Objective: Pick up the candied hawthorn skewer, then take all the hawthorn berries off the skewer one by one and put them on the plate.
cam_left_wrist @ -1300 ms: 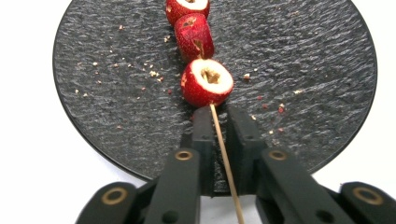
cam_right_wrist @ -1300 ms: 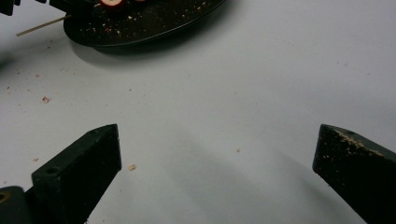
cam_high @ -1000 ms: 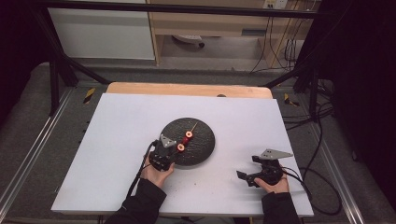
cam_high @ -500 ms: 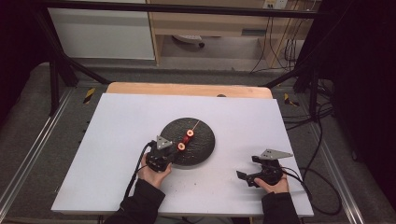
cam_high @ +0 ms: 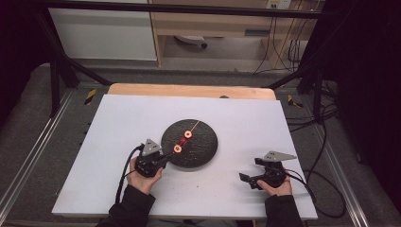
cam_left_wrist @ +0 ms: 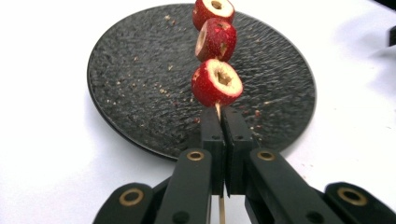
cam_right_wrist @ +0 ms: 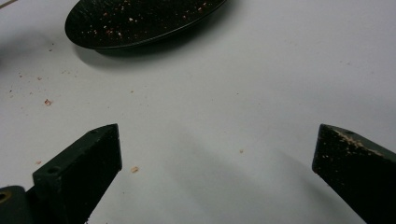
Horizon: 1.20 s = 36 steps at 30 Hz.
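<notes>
White table [cam_high: 118,142], dark workshop behind. Left gripper [cam_left_wrist: 219,122] clamped on skewer [cam_left_wrist: 218,111], three red fruit slices [cam_left_wrist: 217,84] over black plate [cam_left_wrist: 140,70]. Right gripper [cam_right_wrist: 217,154] apart, idle on table. Advice: keep skewer level, lift slowly, slices may slide.

You see a big white surface [cam_high: 118,142] with a strip of light wood at its far edge. A round black plate [cam_high: 201,151] lies flat near its middle. Tiny red and brown crumbs [cam_right_wrist: 46,101] dot the white just beside the plate.
</notes>
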Motion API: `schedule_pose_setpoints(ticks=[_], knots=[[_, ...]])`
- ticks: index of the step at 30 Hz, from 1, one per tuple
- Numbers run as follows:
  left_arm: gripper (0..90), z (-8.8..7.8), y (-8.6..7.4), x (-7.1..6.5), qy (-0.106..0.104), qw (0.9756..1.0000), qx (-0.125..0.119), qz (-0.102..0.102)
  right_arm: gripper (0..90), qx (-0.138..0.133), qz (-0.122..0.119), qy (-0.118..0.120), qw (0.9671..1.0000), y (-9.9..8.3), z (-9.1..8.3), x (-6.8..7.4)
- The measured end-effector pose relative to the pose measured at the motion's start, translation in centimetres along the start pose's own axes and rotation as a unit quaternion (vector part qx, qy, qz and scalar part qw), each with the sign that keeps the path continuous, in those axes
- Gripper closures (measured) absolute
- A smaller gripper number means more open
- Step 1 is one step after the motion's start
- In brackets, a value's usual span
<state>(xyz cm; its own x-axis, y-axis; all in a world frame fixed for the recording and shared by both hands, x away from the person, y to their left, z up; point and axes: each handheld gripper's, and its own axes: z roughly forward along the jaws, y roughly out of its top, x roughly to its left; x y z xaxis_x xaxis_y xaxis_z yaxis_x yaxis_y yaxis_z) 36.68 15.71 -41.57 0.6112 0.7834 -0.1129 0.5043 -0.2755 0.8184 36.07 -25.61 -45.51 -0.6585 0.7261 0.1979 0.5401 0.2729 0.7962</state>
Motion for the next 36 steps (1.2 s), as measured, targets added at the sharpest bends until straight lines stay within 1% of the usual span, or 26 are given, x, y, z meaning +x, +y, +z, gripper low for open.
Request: schedule_pose_setpoints(ticks=[2, 6, 10, 11, 13, 14, 17, 18, 20, 22, 25, 26, 27, 29, 30, 32, 33, 36], knots=[[88.4, -0.6, -0.1, 0.2, -0.002, 1.0, -0.003, 0.005, 2.5, -0.002, 0.001, 0.0, 1.0, 0.0, 0.0, 0.0], [88.4, -1.3, -0.4, 0.5, -0.015, 0.9998, -0.008, 0.012, 2.4, -0.003, 0.005, 0.004, 1.0, 0.0, 0.0, 0.1], [88.4, -2.0, -0.9, 0.8, -0.03, 0.9993, -0.012, 0.018, 2.1, -0.003, 0.001, 0.007, 1.0, 0.2, 0.2, 0.4], [88.4, -2.2, -1.1, 0.9, -0.035, 0.9991, -0.014, 0.022, 2.1, -0.003, 0.001, 0.007, 1.0, 0.2, 0.2, 0.4], [88.4, -2.5, -1.5, 1.1, -0.036, 0.9989, -0.016, 0.026, 2.1, -0.004, 0.004, 0.009, 0.9999, 0.2, 0.3, 0.5], [88.4, -2.6, -1.8, 1.2, -0.041, 0.9986, -0.018, 0.028, 2.1, -0.003, 0.003, 0.011, 0.9999, 0.2, 0.3, 0.5], [88.4, -3.1, -2.6, 1.7, -0.05, 0.9981, -0.024, 0.028, 2.2, -0.005, 0.005, 0.013, 0.9999, 0.3, 0.4, 0.5], [88.4, -3.3, -2.9, 1.8, -0.052, 0.9979, -0.027, 0.028, 2.2, -0.009, 0.01, 0.015, 0.9998, 0.3, 0.4, 0.6], [88.5, -3.6, -3.4, 2.1, -0.054, 0.9978, -0.027, 0.027, 2.1, -0.009, 0.007, 0.018, 0.9998, 0.3, 0.4, 0.7], [88.4, -4.0, -3.9, 2.3, -0.053, 0.9979, -0.028, 0.026, 2.0, -0.007, 0.005, 0.018, 0.9998, 0.5, 0.5, 0.9], [88.4, -4.4, -4.3, 2.7, -0.061, 0.9974, -0.033, 0.021, 1.9, -0.011, 0.004, 0.028, 0.9995, 0.7, 0.8, 1.4], [88.4, -4.5, -4.4, 2.7, -0.06, 0.9974, -0.034, 0.023, 1.7, -0.01, 0.002, 0.034, 0.9994, 0.9, 1.0, 1.8], [88.4, -4.6, -4.5, 2.7, -0.059, 0.9974, -0.034, 0.025, 1.7, -0.01, 0.002, 0.034, 0.9994, 0.9, 1.0, 1.8], [88.4, -4.8, -4.7, 2.7, -0.061, 0.9971, -0.037, 0.026, 1.6, -0.009, -0.001, 0.037, 0.9993, 1.1, 1.3, 2.2], [88.4, -4.8, -4.8, 2.7, -0.061, 0.9971, -0.037, 0.028, 1.5, -0.007, -0.003, 0.04, 0.9992, 1.3, 1.6, 2.7], [88.4, -4.8, -4.9, 2.7, -0.066, 0.9967, -0.038, 0.03, 1.4, -0.009, -0.001, 0.044, 0.999, 1.4, 1.7, 2.9], [88.4, -4.8, -4.9, 2.7, -0.067, 0.9966, -0.036, 0.032, 1.2, -0.008, -0.003, 0.049, 0.9988, 1.5, 1.9, 3.1], [88.4, -4.6, -5.0, 2.4, -0.069, 0.9963, -0.036, 0.036, 0.8, -0.002, -0.009, 0.052, 0.9986, 1.8, 2.5, 3.9]])
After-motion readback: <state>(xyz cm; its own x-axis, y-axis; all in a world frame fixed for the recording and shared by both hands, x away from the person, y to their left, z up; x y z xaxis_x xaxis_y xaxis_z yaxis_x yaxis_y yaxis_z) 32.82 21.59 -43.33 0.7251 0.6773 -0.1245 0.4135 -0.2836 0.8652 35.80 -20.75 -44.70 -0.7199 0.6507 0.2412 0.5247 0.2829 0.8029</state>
